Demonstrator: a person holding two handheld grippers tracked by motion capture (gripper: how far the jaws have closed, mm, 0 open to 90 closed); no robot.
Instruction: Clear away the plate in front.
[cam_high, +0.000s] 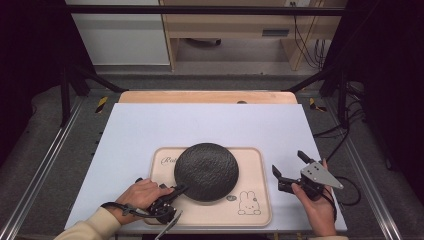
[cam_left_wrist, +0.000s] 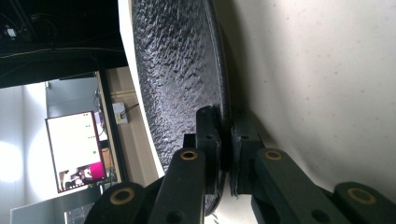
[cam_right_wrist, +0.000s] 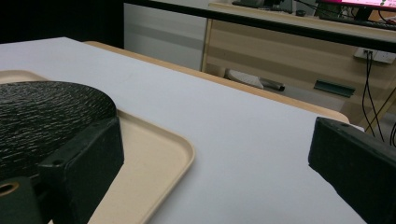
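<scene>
Nearest to the person, the left gripper (cam_high: 176, 194) is clenched on the near-left rim of the black textured plate (cam_high: 206, 171). In the left gripper view its 2 jaws pinch the thin edge of the plate (cam_left_wrist: 180, 74), 1 pad on the rough top face and 1 on the underside, with the beige tray (cam_left_wrist: 322, 79) just behind. The plate sits on the beige tray (cam_high: 257, 172), over its left and middle part, and covers a part of the printed word at the far-left corner. A small rabbit drawing (cam_high: 248, 204) is on the bare near-right part of the tray. The tray lies on the pale blue mat (cam_high: 150, 125) that covers the wooden table (cam_high: 207, 96).

To the right, the right gripper (cam_high: 289, 169) hangs beside the tray with its jaws released and wide apart, and nothing is between them; in its own view I see the plate (cam_right_wrist: 46, 112) and the tray corner (cam_right_wrist: 177, 149) at the left.

The step in hand seems to be lifting the plate by its rim. To do it well, I think the grip must stay firm and deep on the edge, because 1 pinch point far from the middle lets the plate tip. The lift should be slow and level. The free gripper could steady the tray or the opposite rim.

Beyond the table stand a wooden desk (cam_high: 240, 25) and cables (cam_high: 310, 45).
</scene>
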